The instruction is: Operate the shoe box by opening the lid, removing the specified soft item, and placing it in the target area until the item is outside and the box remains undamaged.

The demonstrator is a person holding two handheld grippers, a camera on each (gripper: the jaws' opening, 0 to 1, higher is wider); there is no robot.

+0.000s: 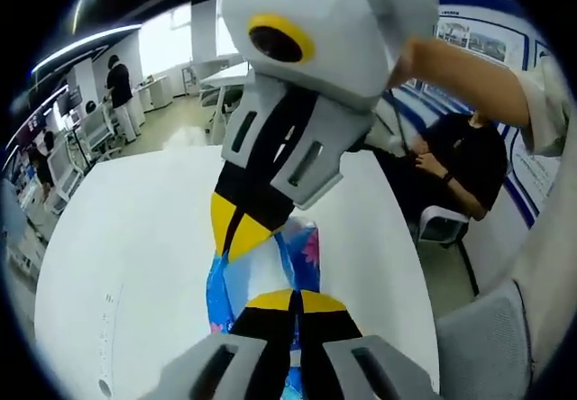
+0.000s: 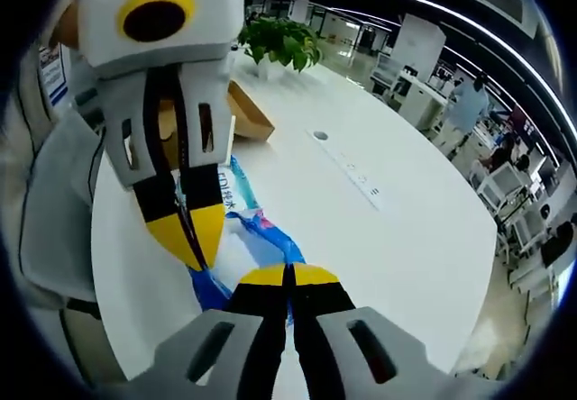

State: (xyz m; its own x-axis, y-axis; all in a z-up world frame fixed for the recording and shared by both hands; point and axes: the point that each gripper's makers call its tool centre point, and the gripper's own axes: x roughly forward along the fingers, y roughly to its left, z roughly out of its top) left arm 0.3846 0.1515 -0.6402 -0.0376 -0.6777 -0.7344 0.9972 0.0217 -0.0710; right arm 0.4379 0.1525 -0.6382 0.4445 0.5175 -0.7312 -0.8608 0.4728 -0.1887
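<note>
Blue-and-pink soft packet [image 1: 302, 251], one in number, lies on the white worktop [image 1: 144, 256] and is pinched from two sides. In the left gripper view, the left gripper [image 1: 295, 303] has its yellow-tipped jaws drawn together on the near end of the packet; the right gripper [image 1: 236, 238] enters from above and far, its jaws likewise closed on the far part of the same packet. In the right gripper view the arrangement is mirrored: the right gripper [image 2: 290, 278] bites the near edge of the soft packet [image 2: 257, 229], and the left gripper [image 2: 189, 238] comes down just beyond it, to the left.

Controlling relation: the packet lies directly ahead of each pair of jaws, its long axis running between the two grippers, away from each camera. Neither gripper is clearly nearer; both are in contact.

Farther off in the right gripper view, one brown cardboard shoe box [image 2: 243, 116] stands open on the worktop, well apart from the packet. The item is judged already outside the box. One potted plant [image 2: 281, 41] stands beyond the box. A seated person [image 1: 460, 161] is at the far right in the left gripper view.
</note>
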